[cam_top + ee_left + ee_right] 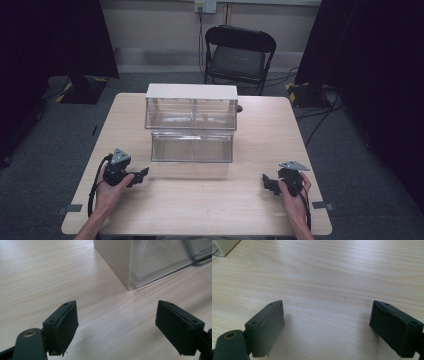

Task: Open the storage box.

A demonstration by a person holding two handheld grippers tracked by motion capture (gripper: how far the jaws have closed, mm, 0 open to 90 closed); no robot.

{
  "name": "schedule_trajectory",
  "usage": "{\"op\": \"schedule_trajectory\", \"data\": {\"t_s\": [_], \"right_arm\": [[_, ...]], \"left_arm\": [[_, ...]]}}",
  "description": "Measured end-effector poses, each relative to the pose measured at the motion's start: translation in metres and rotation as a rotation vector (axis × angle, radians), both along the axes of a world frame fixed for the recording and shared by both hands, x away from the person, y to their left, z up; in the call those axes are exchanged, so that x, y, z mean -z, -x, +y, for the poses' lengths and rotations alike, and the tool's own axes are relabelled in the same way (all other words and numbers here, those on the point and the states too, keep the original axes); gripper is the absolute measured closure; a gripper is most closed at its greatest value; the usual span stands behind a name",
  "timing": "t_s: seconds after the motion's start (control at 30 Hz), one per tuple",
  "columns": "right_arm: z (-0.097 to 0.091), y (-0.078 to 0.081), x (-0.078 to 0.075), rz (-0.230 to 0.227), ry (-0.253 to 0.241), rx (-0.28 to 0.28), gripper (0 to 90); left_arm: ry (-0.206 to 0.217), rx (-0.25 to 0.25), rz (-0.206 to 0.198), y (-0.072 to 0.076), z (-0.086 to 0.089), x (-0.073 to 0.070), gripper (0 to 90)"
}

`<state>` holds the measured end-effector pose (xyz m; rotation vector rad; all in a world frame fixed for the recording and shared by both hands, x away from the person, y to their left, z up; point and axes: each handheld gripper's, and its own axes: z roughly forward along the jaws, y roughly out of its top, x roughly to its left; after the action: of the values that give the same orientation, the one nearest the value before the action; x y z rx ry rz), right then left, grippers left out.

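Standing on a pale wooden surface (260, 135) is a two-tier clear plastic bin organiser (191, 122) with a white top, set toward the far middle, its lower tier stepping forward toward the person. Behind the surface sits a black folding chair (239, 52). Nearer the front edge, well apart from the organiser, the left tongs (141, 174) lie in one hand and the right tongs (266, 181) in the other, both spread wide and gripping nothing, each aimed inward.
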<state>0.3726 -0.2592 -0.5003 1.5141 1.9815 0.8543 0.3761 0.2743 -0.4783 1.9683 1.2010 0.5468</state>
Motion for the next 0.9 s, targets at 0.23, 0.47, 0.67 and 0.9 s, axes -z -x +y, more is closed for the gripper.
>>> {"op": "schedule_trajectory", "data": {"t_s": [0.23, 0.47, 0.67, 0.9], "right_arm": [[0.0, 0.0, 0.0, 0.0, 0.0, 0.0, 11.7], [0.0, 0.0, 0.0, 0.0, 0.0, 0.0, 11.8], [0.0, 0.0, 0.0, 0.0, 0.001, -0.001, 11.7], [0.0, 0.0, 0.0, 0.0, 0.001, 0.0, 11.7]], "left_arm": [[0.042, 0.031, -0.013, 0.004, -0.007, -0.005, 18.8], [0.06, 0.079, -0.037, 0.006, -0.015, -0.009, 18.7], [0.075, 0.1, -0.028, 0.002, -0.024, -0.008, 17.4], [0.07, 0.103, -0.024, -0.005, -0.029, -0.009, 17.1]]}}
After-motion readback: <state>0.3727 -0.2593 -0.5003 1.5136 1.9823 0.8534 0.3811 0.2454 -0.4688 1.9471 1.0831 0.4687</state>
